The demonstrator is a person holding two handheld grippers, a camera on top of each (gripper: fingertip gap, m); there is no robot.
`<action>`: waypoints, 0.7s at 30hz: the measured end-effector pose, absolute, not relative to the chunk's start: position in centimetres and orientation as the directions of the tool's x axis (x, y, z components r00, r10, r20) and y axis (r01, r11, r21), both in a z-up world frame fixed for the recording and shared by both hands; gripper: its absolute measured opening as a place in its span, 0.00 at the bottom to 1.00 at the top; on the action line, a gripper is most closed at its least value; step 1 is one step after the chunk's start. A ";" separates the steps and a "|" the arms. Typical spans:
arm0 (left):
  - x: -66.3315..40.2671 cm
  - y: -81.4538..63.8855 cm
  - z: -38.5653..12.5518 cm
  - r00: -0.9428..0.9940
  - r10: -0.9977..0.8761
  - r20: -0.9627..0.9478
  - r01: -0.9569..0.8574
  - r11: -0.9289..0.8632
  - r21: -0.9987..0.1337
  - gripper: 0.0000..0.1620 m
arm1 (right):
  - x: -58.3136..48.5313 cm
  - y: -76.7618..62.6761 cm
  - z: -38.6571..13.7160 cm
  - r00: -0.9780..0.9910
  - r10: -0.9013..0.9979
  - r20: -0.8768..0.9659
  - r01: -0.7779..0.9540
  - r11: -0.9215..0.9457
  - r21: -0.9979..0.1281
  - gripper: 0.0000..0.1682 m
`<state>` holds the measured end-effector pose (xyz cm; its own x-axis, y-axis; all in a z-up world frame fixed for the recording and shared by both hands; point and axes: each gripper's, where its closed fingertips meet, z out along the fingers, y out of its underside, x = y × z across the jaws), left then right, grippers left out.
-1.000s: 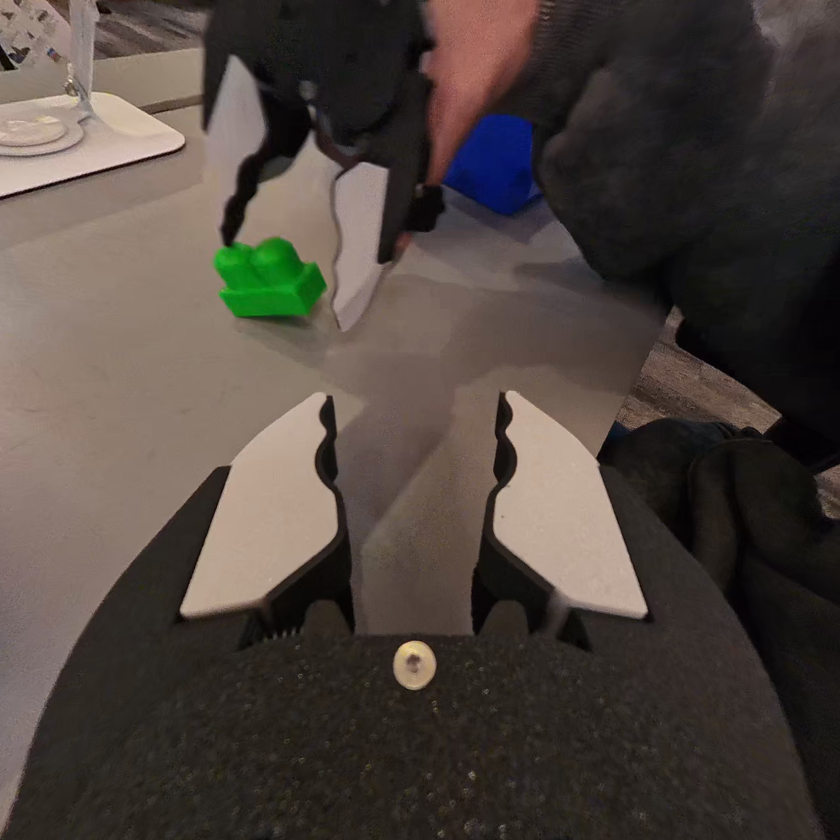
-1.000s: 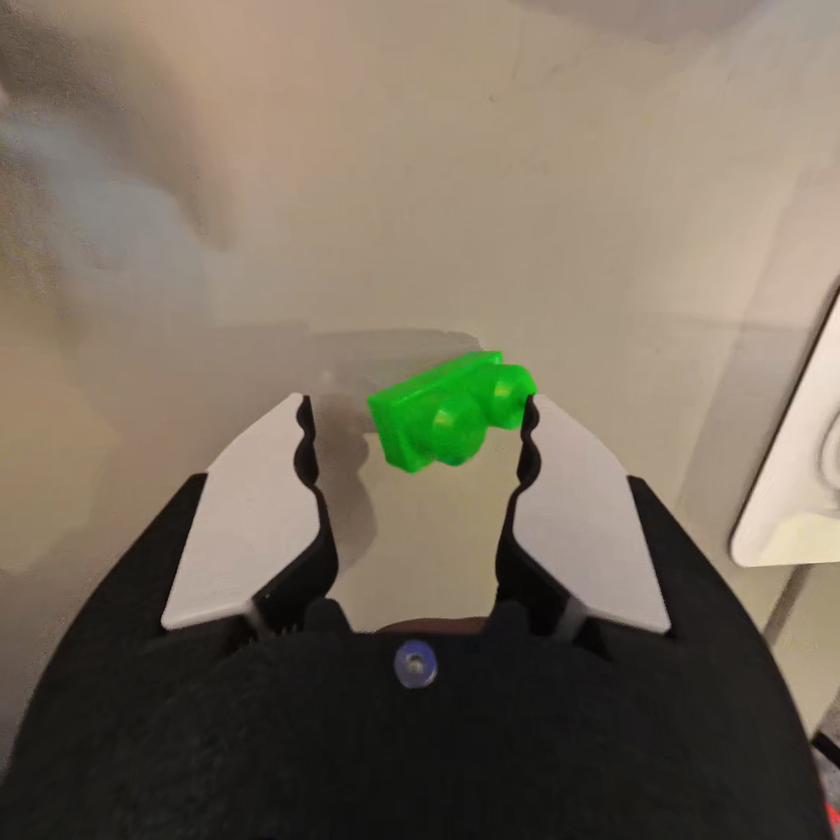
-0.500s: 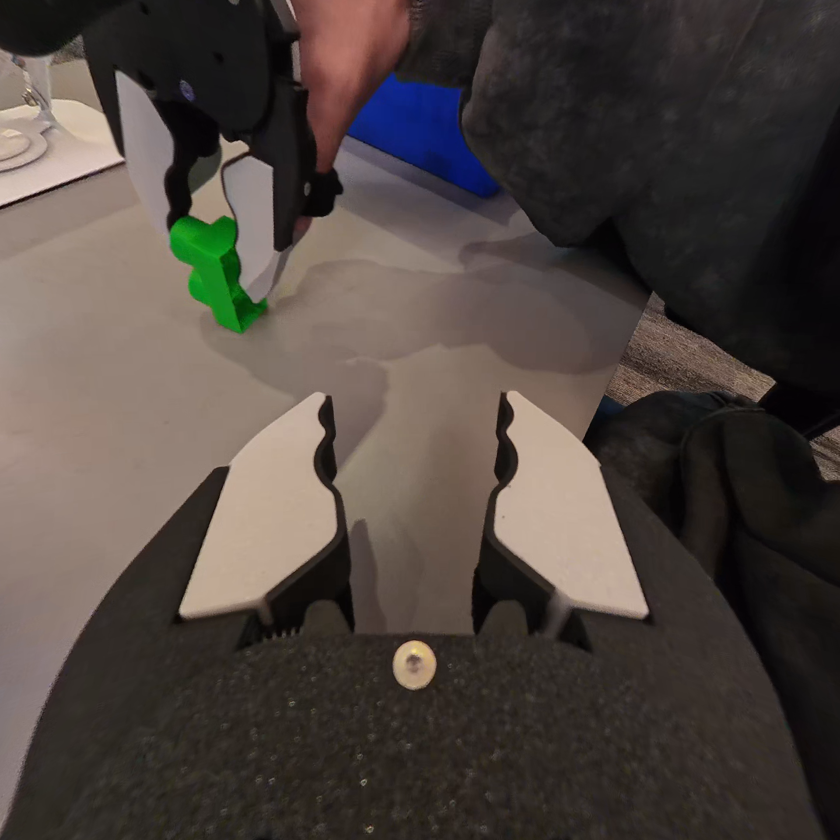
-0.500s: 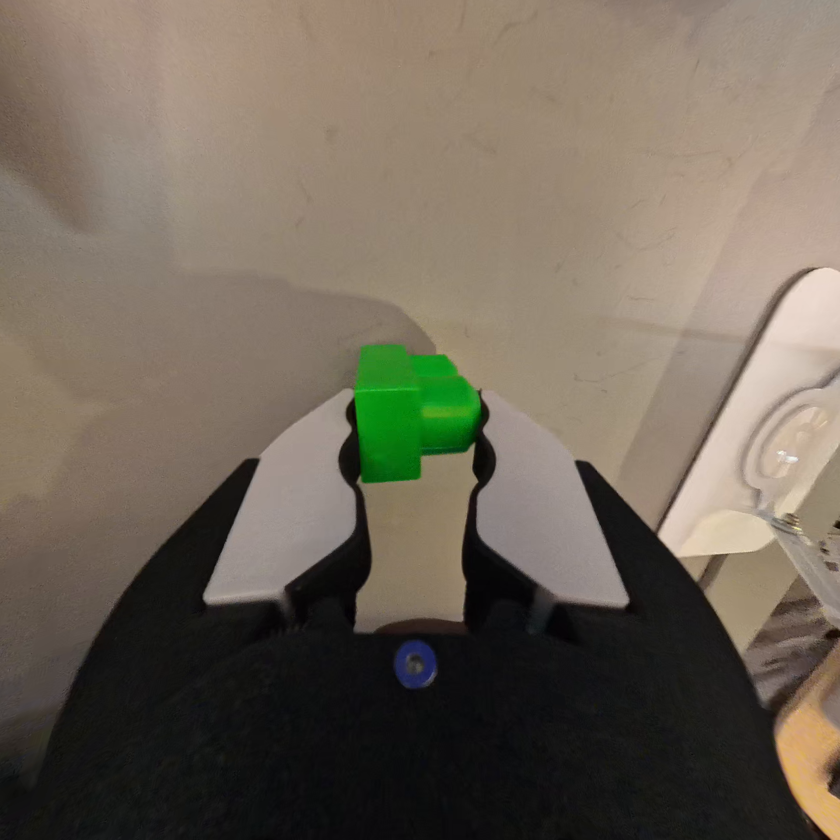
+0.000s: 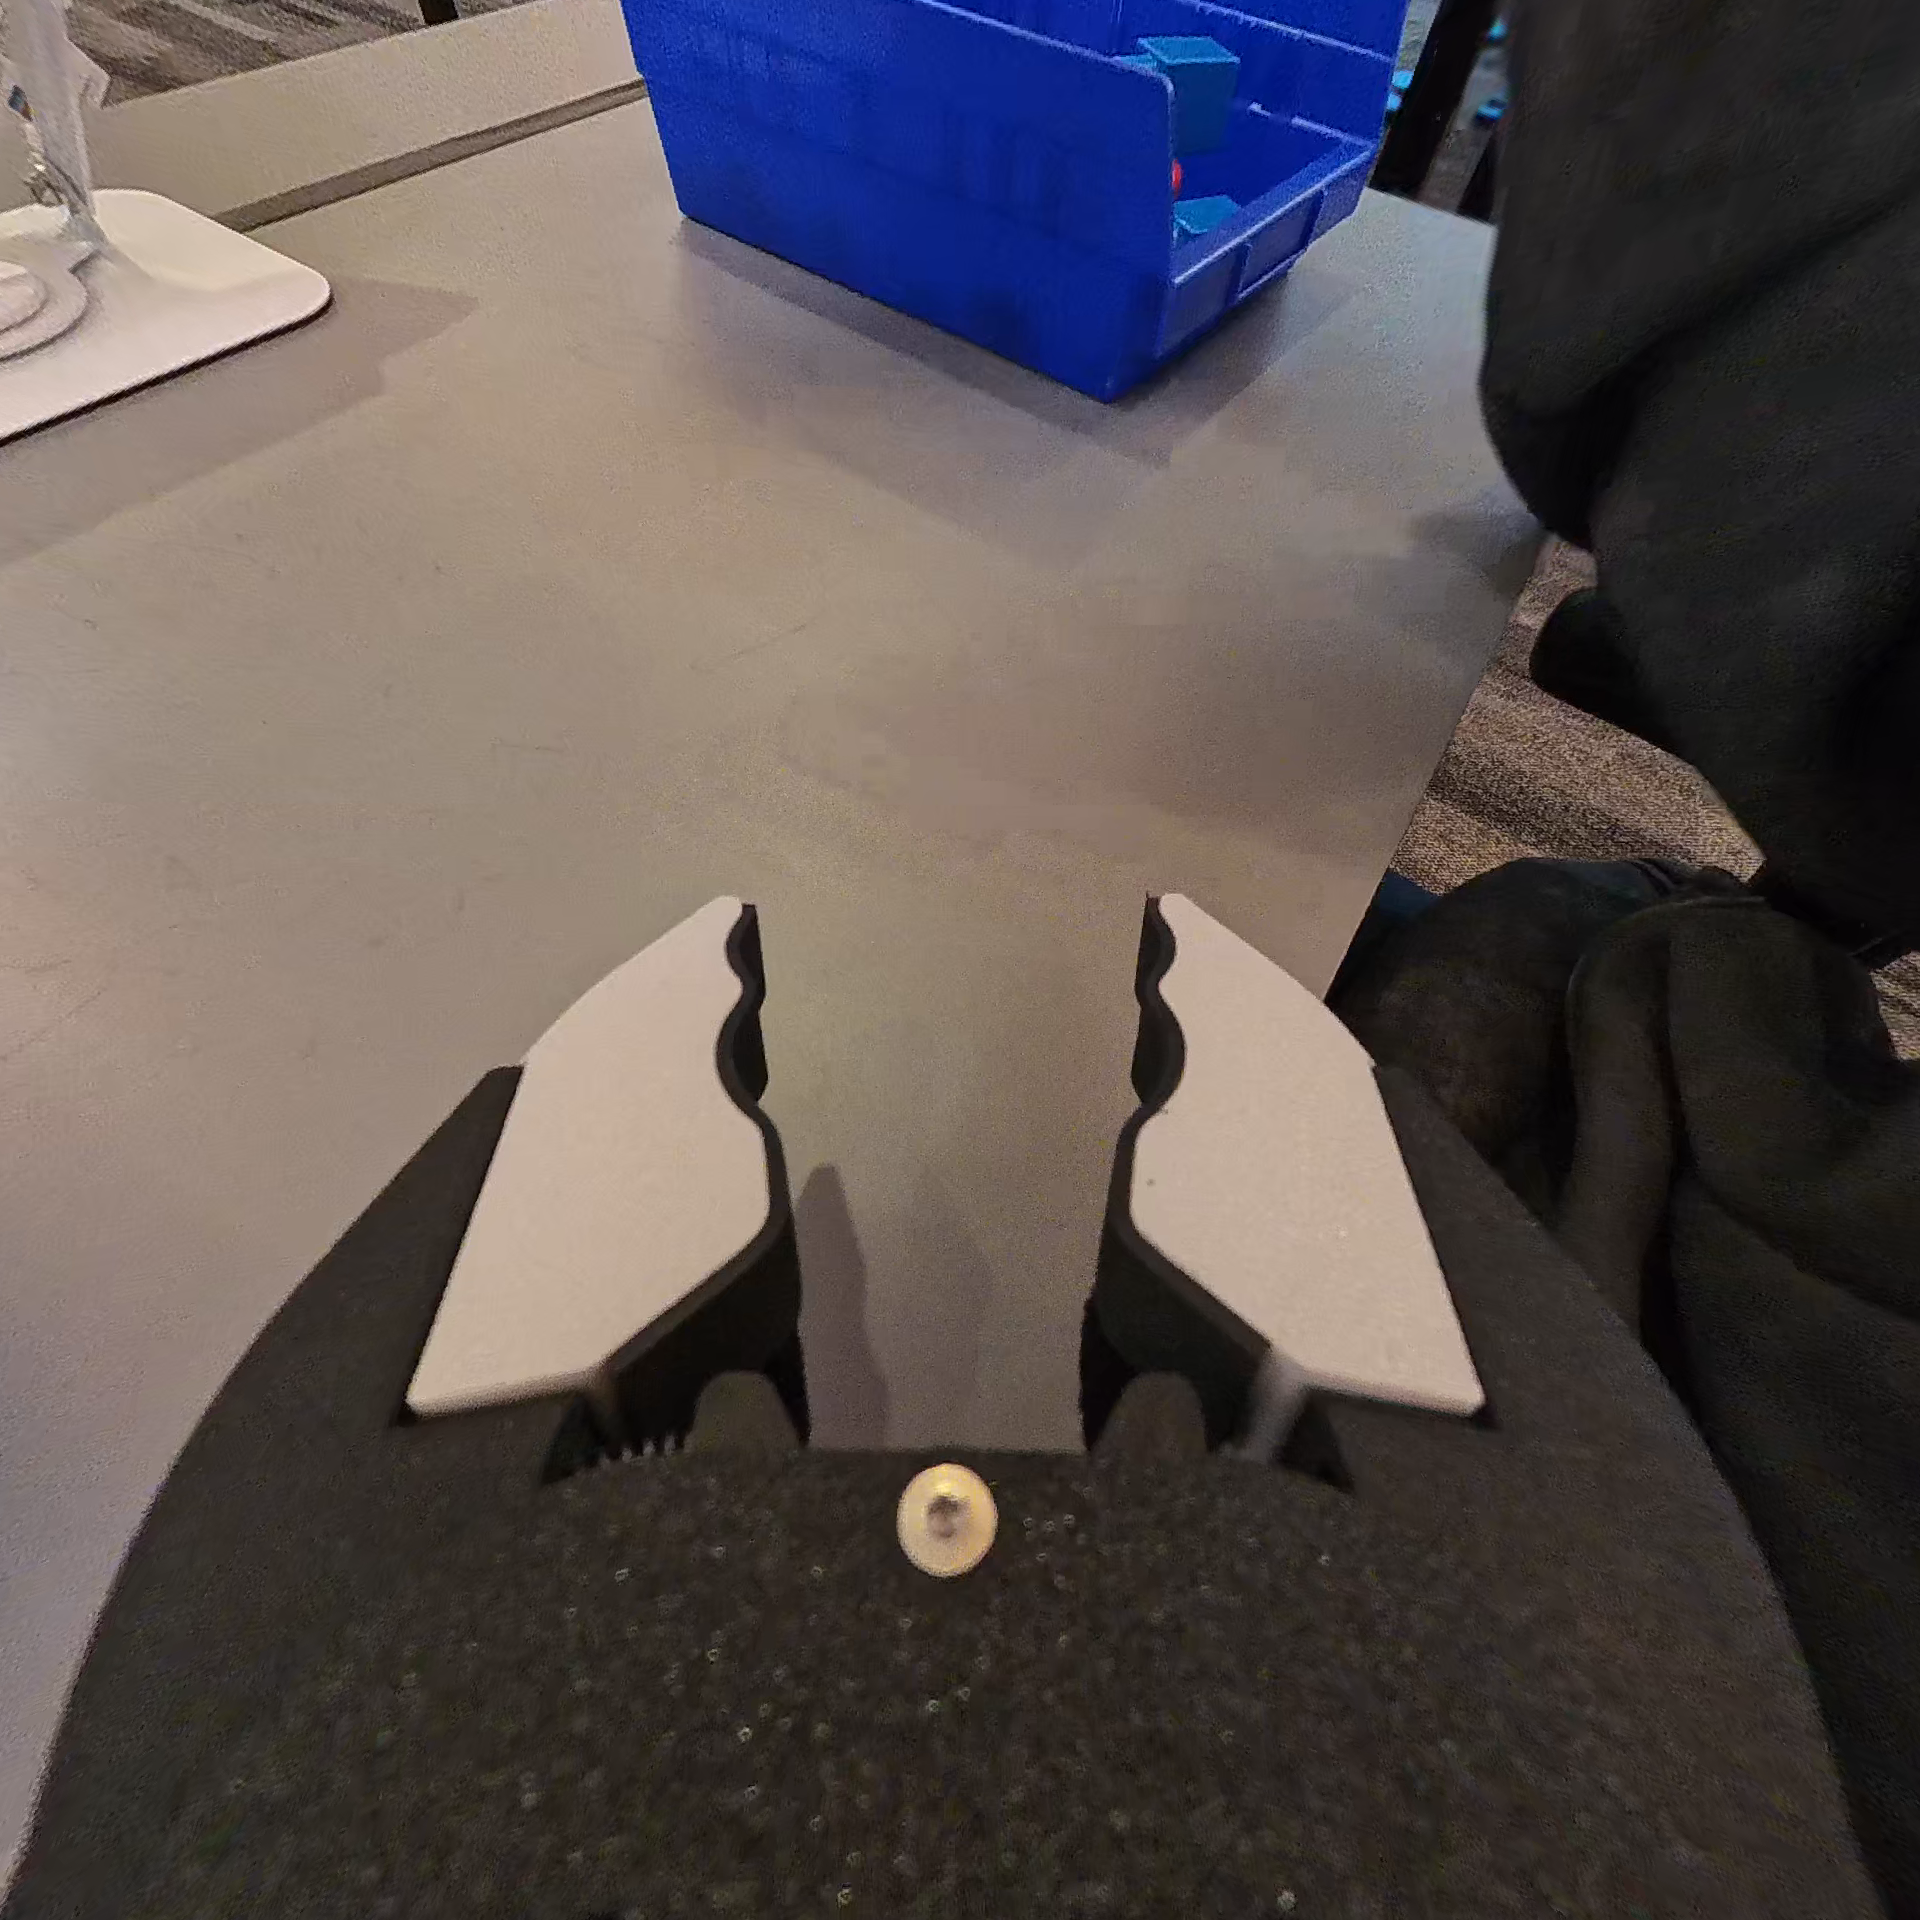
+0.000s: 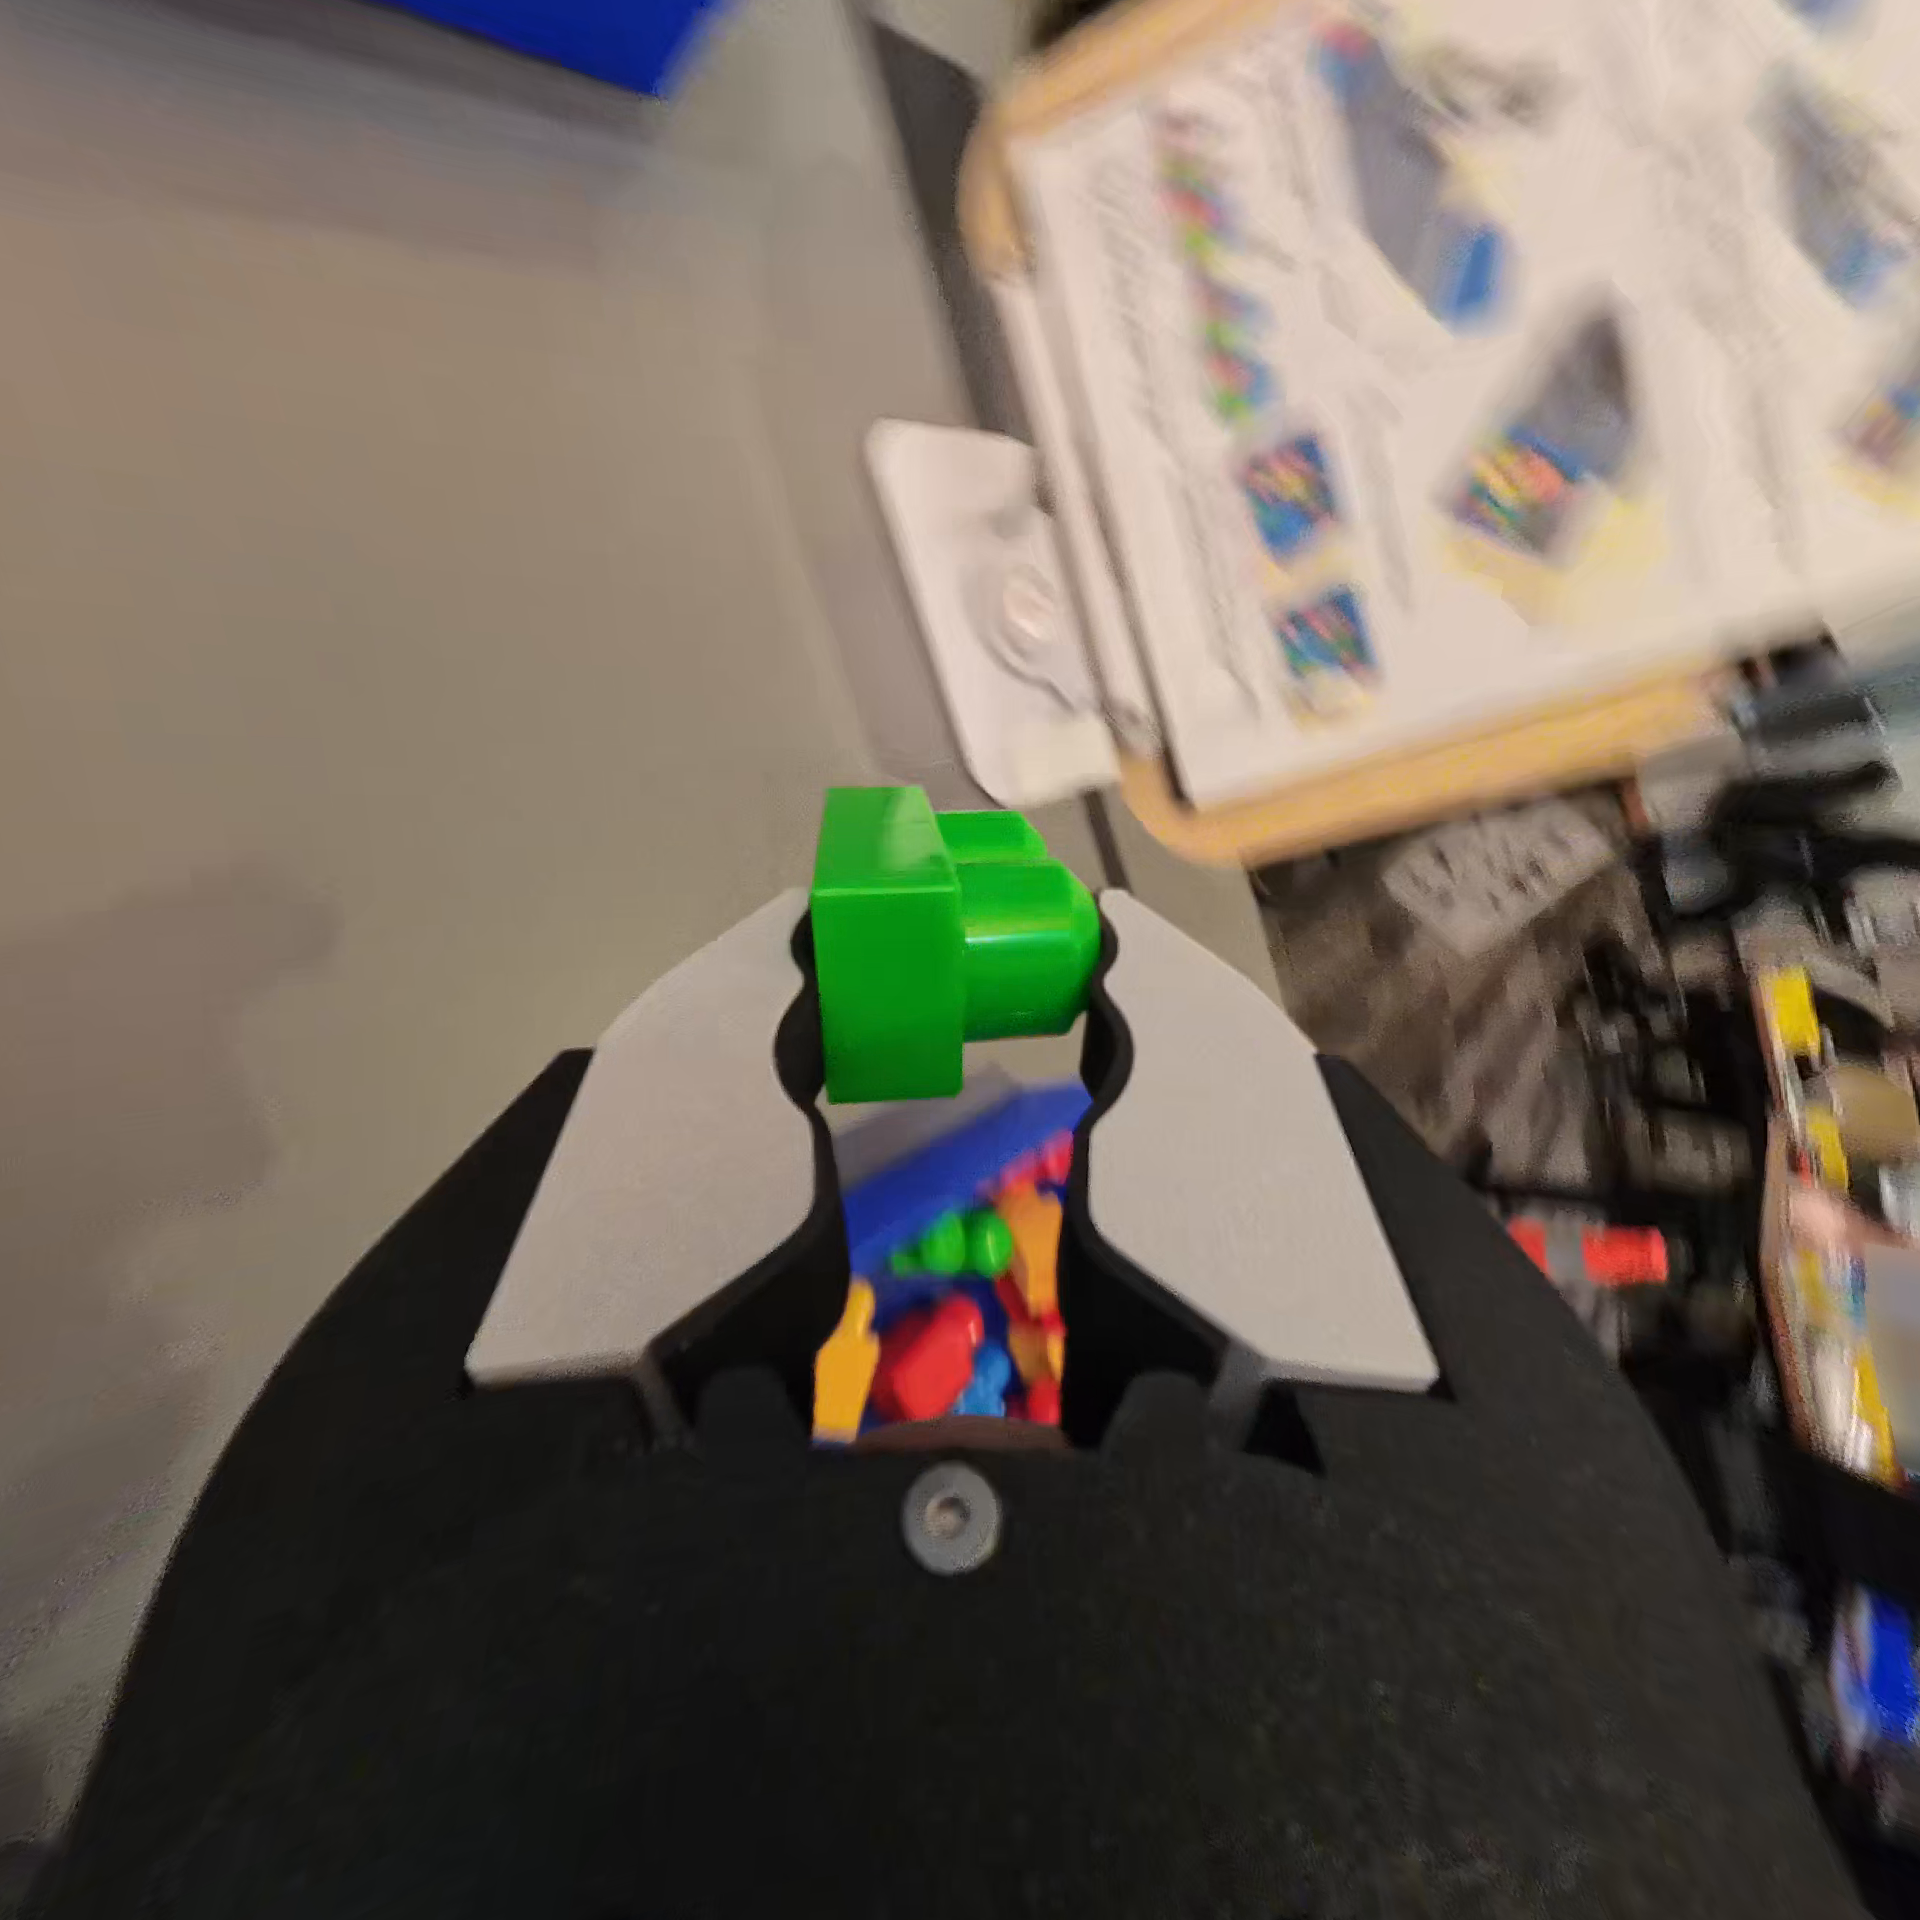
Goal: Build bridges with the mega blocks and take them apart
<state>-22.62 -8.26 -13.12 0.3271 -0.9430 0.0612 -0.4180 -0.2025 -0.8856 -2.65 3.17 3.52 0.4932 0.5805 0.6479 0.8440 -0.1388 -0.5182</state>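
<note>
Right wrist view: the right gripper (image 6: pixel 951 961) now clamps the green block (image 6: pixel 925 966), lifted off the tabletop (image 6: pixel 416 520) above a bin of blocks (image 6: pixel 935 1320); likely putting away; left gripper (image 5: pixel 948 935) gapes empty

Smooth grey matte bench (image 5: pixel 582 644), seen from the left wrist view. A blue plastic storage bin (image 5: pixel 935 177) with an open front stands directly on it near the far edge. Well to the left of the bin lies a flat white rounded-corner base plate (image 5: pixel 177 301). Between bin and plate the surface is bare.
</note>
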 end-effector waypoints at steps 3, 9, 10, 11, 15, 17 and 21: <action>-22.5 -8.2 -13.1 0.324 -0.944 0.058 -0.416 -0.198 -0.888 0.42 | 7.3 1.1 5.2 0.730 0.360 0.581 0.681 -0.310 -0.664 0.28; -22.0 -7.9 -13.7 0.313 -0.949 0.050 -0.431 -0.189 -0.882 0.43 | 19.3 1.8 -2.8 0.886 0.162 0.435 0.443 -0.574 -0.688 0.28; -21.9 -7.8 -13.7 0.309 -0.950 0.046 -0.430 -0.183 -0.884 0.43 | 19.6 2.4 -4.0 0.910 0.158 0.383 0.399 -0.584 -0.707 0.28; -21.8 -7.7 -13.8 0.309 -0.950 0.045 -0.430 -0.182 -0.884 0.43 | 20.0 3.0 -5.4 0.936 0.144 0.321 0.339 -0.608 -0.718 0.28; -21.3 -7.5 -14.5 0.305 -0.950 0.073 -0.439 -0.208 -0.874 0.43 | 22.1 4.8 -10.6 0.976 0.061 0.207 0.184 -0.738 -0.650 0.28; -21.2 -7.7 -14.7 0.305 -0.949 0.080 -0.443 -0.215 -0.870 0.43 | 22.5 5.0 -12.5 0.987 0.044 0.156 0.130 -0.792 -0.597 0.28; -21.6 -7.9 -14.8 0.314 -0.948 0.047 -0.458 -0.195 -0.867 0.43 | 23.7 5.3 -14.2 0.986 -0.005 0.166 0.087 -0.833 -0.547 0.30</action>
<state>-21.62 -7.89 -14.84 0.3138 -0.9483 0.0471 -0.4584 -0.1947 -0.8672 23.70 5.31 -14.23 0.9861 -0.0055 0.1658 0.0873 -0.8329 -0.5465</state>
